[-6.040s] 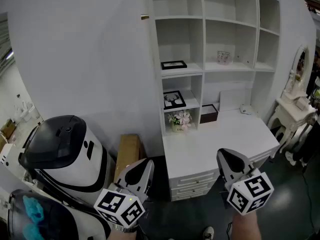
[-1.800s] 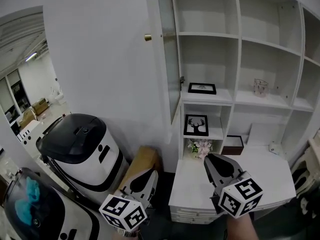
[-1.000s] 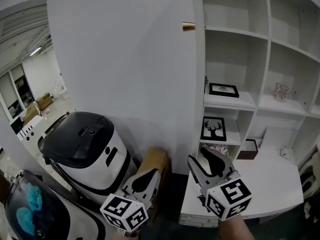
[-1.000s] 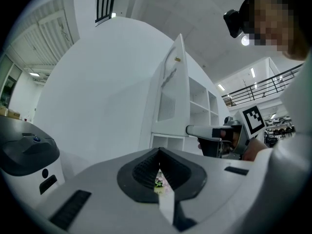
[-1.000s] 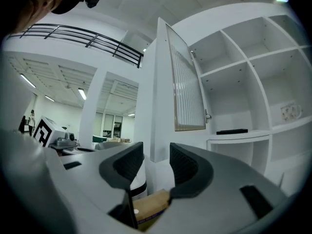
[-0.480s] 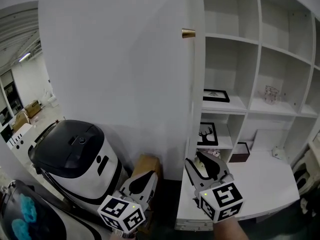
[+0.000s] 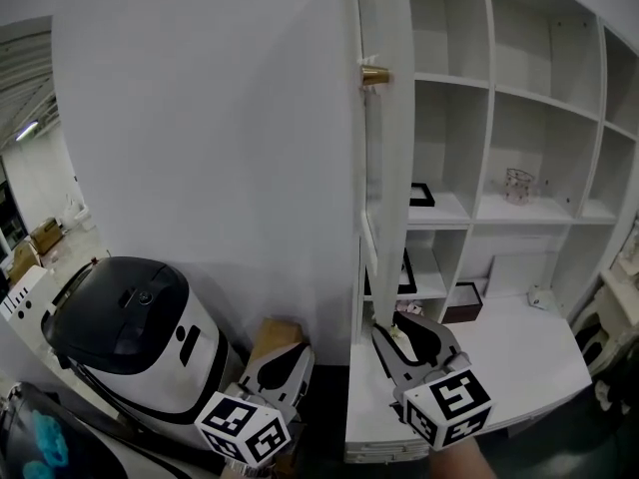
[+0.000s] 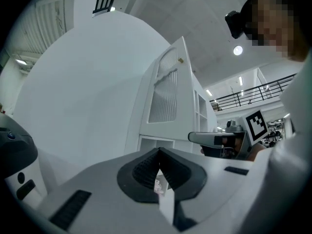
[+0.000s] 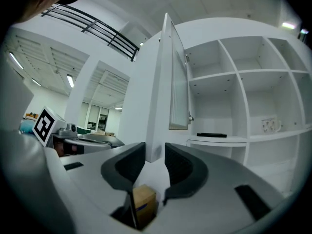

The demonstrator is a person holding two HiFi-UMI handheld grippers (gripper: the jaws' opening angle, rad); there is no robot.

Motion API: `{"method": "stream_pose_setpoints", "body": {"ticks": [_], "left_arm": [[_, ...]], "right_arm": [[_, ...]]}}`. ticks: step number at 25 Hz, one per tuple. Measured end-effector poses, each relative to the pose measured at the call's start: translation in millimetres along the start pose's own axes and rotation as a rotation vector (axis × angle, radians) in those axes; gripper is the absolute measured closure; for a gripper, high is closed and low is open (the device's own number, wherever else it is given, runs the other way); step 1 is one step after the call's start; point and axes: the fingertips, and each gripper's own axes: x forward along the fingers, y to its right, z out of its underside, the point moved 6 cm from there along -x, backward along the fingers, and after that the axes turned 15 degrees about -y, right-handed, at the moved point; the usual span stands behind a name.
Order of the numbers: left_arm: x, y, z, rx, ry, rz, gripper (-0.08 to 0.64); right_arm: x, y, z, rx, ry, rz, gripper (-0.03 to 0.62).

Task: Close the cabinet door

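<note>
The cabinet door (image 7: 384, 168) stands out from the shelving (image 7: 519, 213) nearly edge-on, directly ahead of and above the right claw (image 7: 399, 329). That claw's two pads are spread, with the door's lower free edge lined up in the gap. Its jaws have just been closing, yet no pad can be seen pressing on the painted frame, so I read it as not gripping. The left claw (image 7: 287, 352) hangs off to the right claw's left, well clear of the door, its tips pressed together on nothing. The door looks like a stiff, fairly light painted frame round a ribbed pane (image 9: 178, 82), likely glass. It should swing easily on its hinges (image 9: 189, 117) but would not welcome a knock on the pane. The paint looks slick, so a pinch on the frame's free edge, or a flat push on the frame from the knob side, seems safest. The brass knob (image 7: 374, 75) sits high above the right claw.
</note>
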Motion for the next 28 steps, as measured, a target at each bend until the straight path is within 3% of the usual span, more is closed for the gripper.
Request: {"method": "stream_pose_setpoints", "body": {"ticks": [9,19,23,28], "left_arm": [[16.7,8.0,0.1,0.005,-0.011,0.047,0.554],[39.9,26.6,-13.5,0.026,-0.002,0.032,0.554],[55.2,40.2,-22.6,0.033,0.006,0.033,0.554],[80.3,55.4,-26.2,0.03,0.0,0.031,0.554]], "right_arm": [[-14.4,18.8,8.3,-0.004,-0.009,0.095,0.514],[-28.7,65.3,21.5,0.029,-0.021,0.094,0.523],[-31.6,90.2,22.6,0.059,-0.023,0.044,0.531],[-32.2,121.5,27.8,0.08,-0.017,0.038,0.531]]}}
